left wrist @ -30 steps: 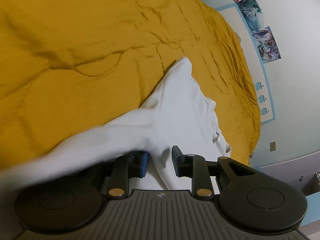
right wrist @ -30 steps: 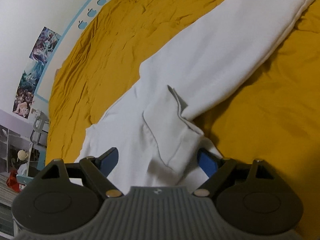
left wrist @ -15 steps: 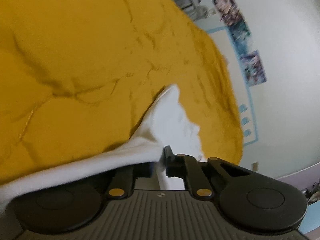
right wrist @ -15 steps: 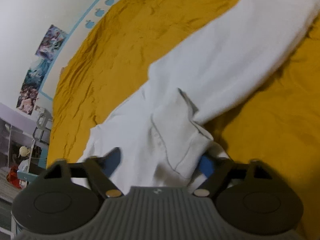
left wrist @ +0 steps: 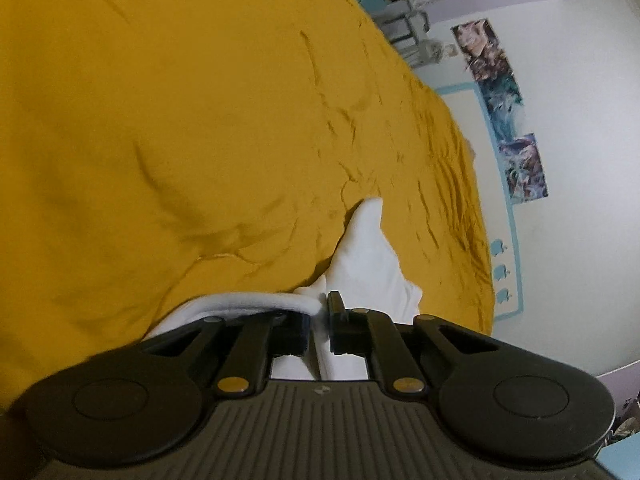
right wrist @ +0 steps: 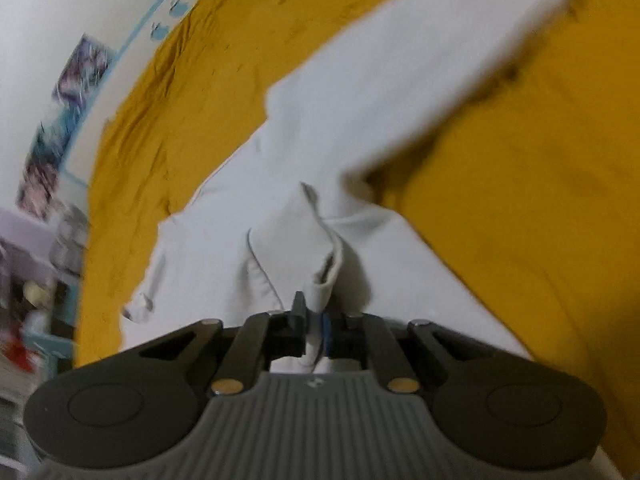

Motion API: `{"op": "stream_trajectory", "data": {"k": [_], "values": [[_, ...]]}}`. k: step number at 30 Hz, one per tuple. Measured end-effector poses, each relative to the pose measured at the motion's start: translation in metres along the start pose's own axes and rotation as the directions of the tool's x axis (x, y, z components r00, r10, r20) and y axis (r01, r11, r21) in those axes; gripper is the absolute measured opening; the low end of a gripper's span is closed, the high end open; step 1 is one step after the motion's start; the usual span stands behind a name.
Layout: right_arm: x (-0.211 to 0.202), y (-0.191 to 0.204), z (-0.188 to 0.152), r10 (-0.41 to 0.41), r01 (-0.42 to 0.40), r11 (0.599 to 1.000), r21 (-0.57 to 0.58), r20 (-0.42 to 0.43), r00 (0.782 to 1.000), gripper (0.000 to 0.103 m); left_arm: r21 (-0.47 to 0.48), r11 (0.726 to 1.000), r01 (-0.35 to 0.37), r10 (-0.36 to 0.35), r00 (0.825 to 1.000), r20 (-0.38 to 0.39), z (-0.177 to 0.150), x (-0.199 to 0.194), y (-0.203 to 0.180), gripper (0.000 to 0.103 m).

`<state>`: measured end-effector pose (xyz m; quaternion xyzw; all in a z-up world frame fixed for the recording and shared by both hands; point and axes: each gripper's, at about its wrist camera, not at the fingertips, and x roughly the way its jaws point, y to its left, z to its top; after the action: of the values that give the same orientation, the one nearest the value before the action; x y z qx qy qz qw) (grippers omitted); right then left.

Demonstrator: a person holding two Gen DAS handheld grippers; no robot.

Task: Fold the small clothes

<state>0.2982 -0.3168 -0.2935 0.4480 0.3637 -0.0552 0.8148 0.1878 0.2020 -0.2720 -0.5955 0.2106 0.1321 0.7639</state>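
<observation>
Left wrist view: your left gripper (left wrist: 318, 320) is pinched together on a rolled edge of the white garment (left wrist: 370, 264), which lies on the mustard yellow bedspread (left wrist: 180, 120). In the right wrist view, your right gripper (right wrist: 314, 324) is clamped on a bunched fold of the same white garment (right wrist: 360, 128), spread diagonally across the bedspread (right wrist: 520, 200). Posters (left wrist: 504, 116) hang on the wall.

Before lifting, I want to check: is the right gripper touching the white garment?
Touching. The right wrist view shows the right gripper pinching a fold of the white garment.
</observation>
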Motion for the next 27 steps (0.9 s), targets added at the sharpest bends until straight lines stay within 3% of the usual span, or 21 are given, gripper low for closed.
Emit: {"op": "stream_trajectory", "data": {"k": [4, 6, 12, 16, 18, 21, 23, 25, 27], "values": [[-0.015, 0.004, 0.003, 0.016, -0.016, 1.000, -0.011, 0.016, 1.000, 0.002, 0.058, 0.998, -0.026, 0.030, 0.998, -0.064, 0.002, -0.010, -0.008, 0.016], [-0.022, 0.005, 0.004, 0.051, -0.051, 0.999, -0.013, 0.015, 0.999, 0.001, 0.100, 0.995, -0.018, 0.028, 0.995, -0.100, 0.000, -0.020, -0.014, 0.027], [-0.037, 0.010, -0.001, 0.038, -0.036, 0.997, -0.065, 0.027, 0.999, 0.001, 0.277, 0.960, 0.038, 0.011, 0.985, -0.173, -0.023, -0.036, -0.043, 0.031], [-0.027, -0.001, -0.001, -0.064, 0.064, 0.997, -0.032, 0.010, 0.998, 0.009, 0.290, 0.953, 0.082, -0.019, 0.977, -0.215, -0.026, -0.019, -0.054, 0.032], [-0.034, -0.004, -0.001, -0.044, 0.044, 0.999, 0.009, -0.015, 0.999, 0.010, 0.286, 0.954, 0.085, -0.016, 0.972, -0.235, -0.027, -0.010, -0.059, 0.032], [-0.058, 0.016, -0.005, -0.035, 0.038, 0.996, -0.077, 0.041, 0.999, 0.012, 0.325, 0.941, 0.095, -0.011, 0.968, -0.250, -0.031, -0.003, -0.064, 0.032], [-0.066, 0.032, -0.008, 0.001, 0.010, 0.988, -0.154, 0.071, 0.997, 0.027, 0.359, 0.930, 0.085, 0.011, 0.966, -0.257, -0.036, 0.004, -0.067, 0.032], [-0.061, 0.047, -0.011, 0.060, -0.041, 0.971, -0.234, 0.075, 0.995, 0.034, 0.397, 0.916, 0.056, 0.051, 0.966, -0.253, -0.040, 0.012, -0.068, 0.032], [-0.046, 0.053, -0.012, 0.069, -0.053, 0.962, -0.269, 0.050, 0.996, 0.034, 0.411, 0.911, 0.026, 0.085, 0.964, -0.250, -0.041, 0.018, -0.065, 0.032]]}}
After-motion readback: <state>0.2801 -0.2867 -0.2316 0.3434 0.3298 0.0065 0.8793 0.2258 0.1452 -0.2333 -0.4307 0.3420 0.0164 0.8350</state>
